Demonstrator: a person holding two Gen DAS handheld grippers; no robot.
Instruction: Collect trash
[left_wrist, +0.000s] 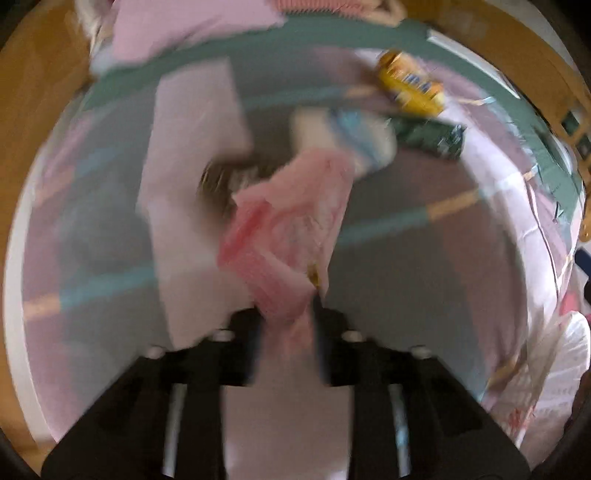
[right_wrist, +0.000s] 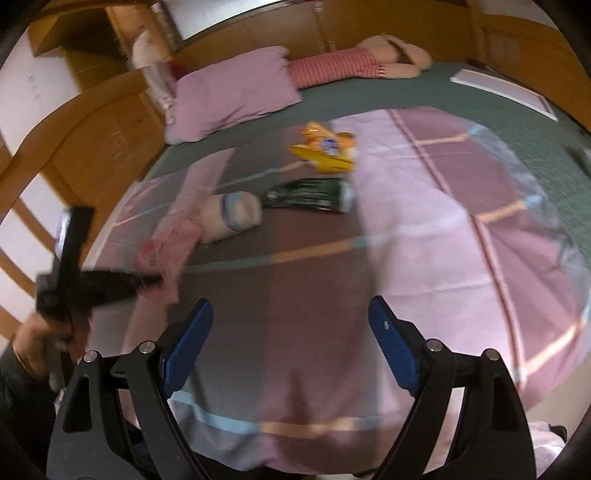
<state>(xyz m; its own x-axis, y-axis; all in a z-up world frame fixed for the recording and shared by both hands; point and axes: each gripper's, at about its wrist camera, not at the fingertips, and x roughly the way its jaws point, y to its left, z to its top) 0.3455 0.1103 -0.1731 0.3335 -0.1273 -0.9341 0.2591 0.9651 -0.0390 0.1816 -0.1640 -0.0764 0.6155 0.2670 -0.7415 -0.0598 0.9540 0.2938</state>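
My left gripper (left_wrist: 288, 314) is shut on a pink plastic bag (left_wrist: 291, 221), which hangs above the bed. In the right wrist view the left gripper (right_wrist: 155, 282) holds that bag (right_wrist: 170, 243) at the left. A white cup with a blue band (left_wrist: 347, 136) (right_wrist: 232, 216), a dark green packet (left_wrist: 428, 138) (right_wrist: 310, 194) and a yellow snack packet (left_wrist: 410, 83) (right_wrist: 327, 149) lie on the bed beyond it. My right gripper (right_wrist: 291, 339) is open and empty above the bedspread. The left wrist view is blurred.
A pink and mauve checked bedspread (right_wrist: 424, 221) covers a green sheet (right_wrist: 369, 92). A pink pillow (right_wrist: 232, 96) and a striped soft toy (right_wrist: 351, 62) lie at the head. A white flat board (right_wrist: 506, 88) lies far right. Wooden walls surround the bed.
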